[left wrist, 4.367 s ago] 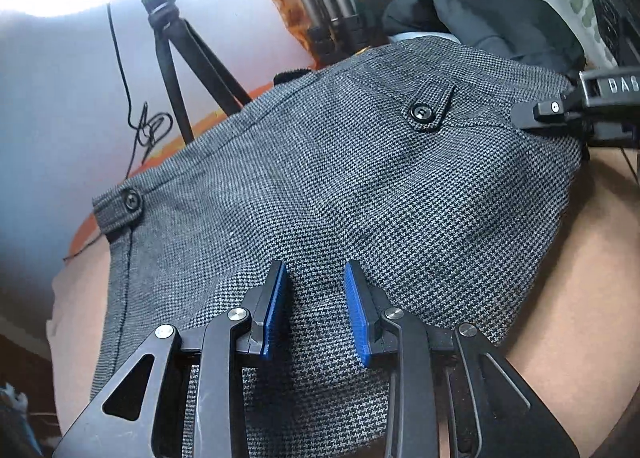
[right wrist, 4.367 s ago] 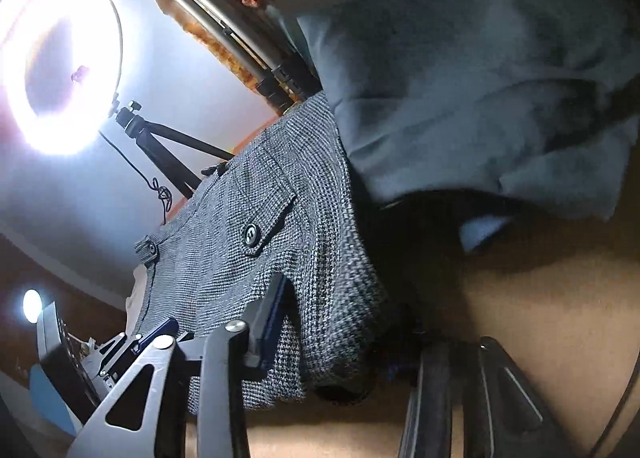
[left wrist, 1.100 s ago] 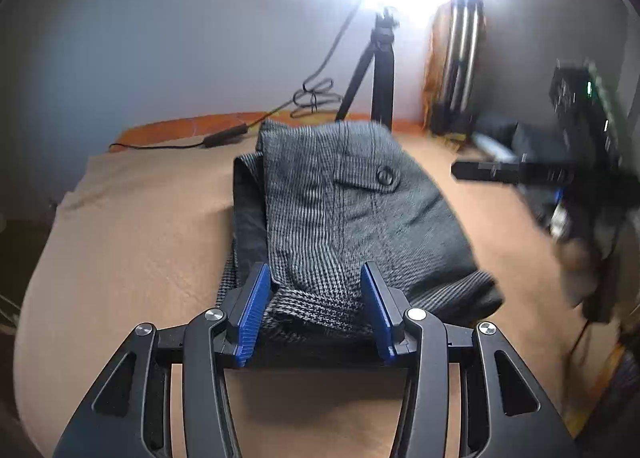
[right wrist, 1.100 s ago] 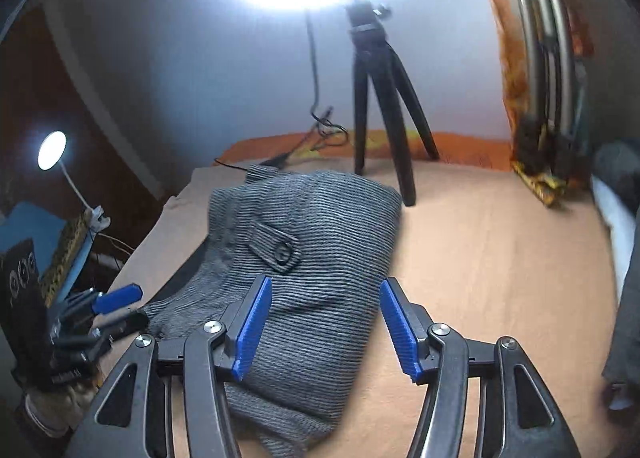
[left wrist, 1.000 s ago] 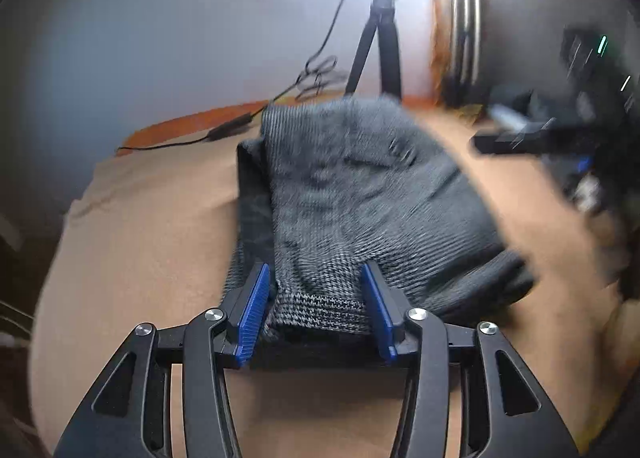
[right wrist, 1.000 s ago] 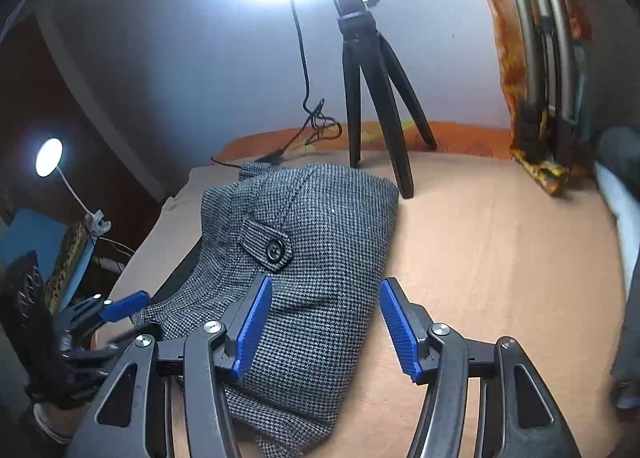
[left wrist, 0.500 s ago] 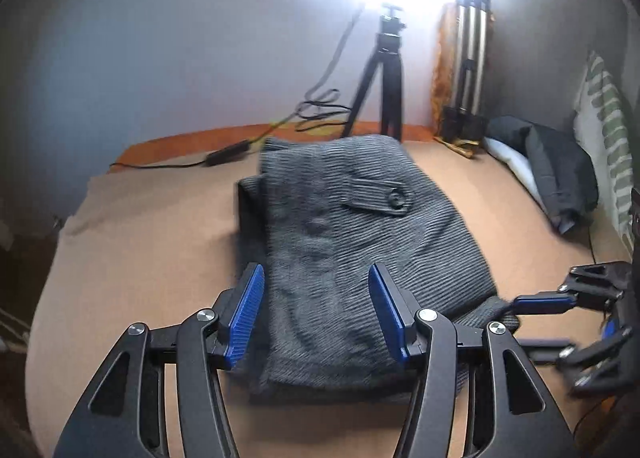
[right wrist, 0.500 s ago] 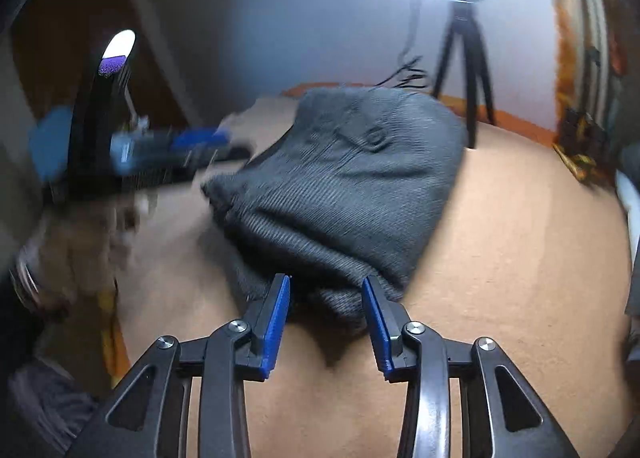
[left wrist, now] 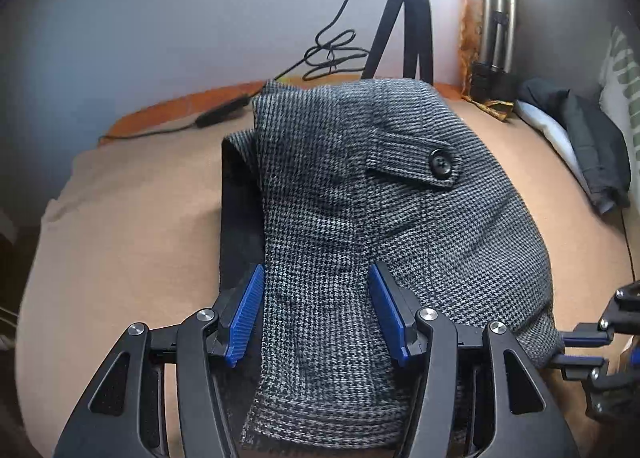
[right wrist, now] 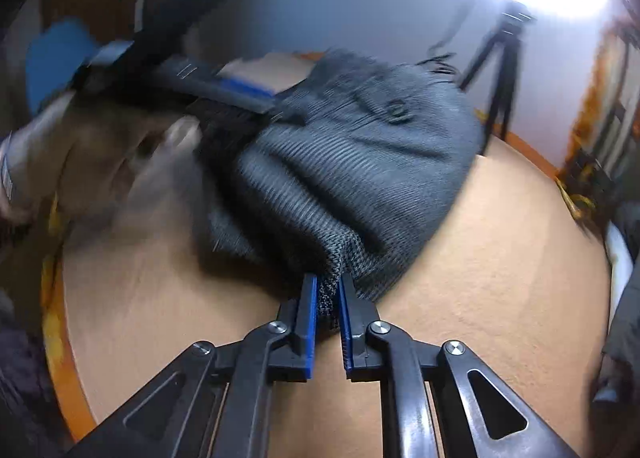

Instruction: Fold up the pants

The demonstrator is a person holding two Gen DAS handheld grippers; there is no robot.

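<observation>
1. The pants (left wrist: pixel 360 194) lie folded in a thick grey bundle on the tan bed (left wrist: pixel 120 218), their far end by its back edge, near the tripod (left wrist: pixel 412 18).
2. The right gripper (right wrist: pixel 328 298) has its pads pinched tight on the bundle's near right corner, presumably to lift or drag it.
3. The left gripper (left wrist: pixel 316 314) straddles the near end, fingers apart and not pressing, seemingly ready to grip alongside.
</observation>
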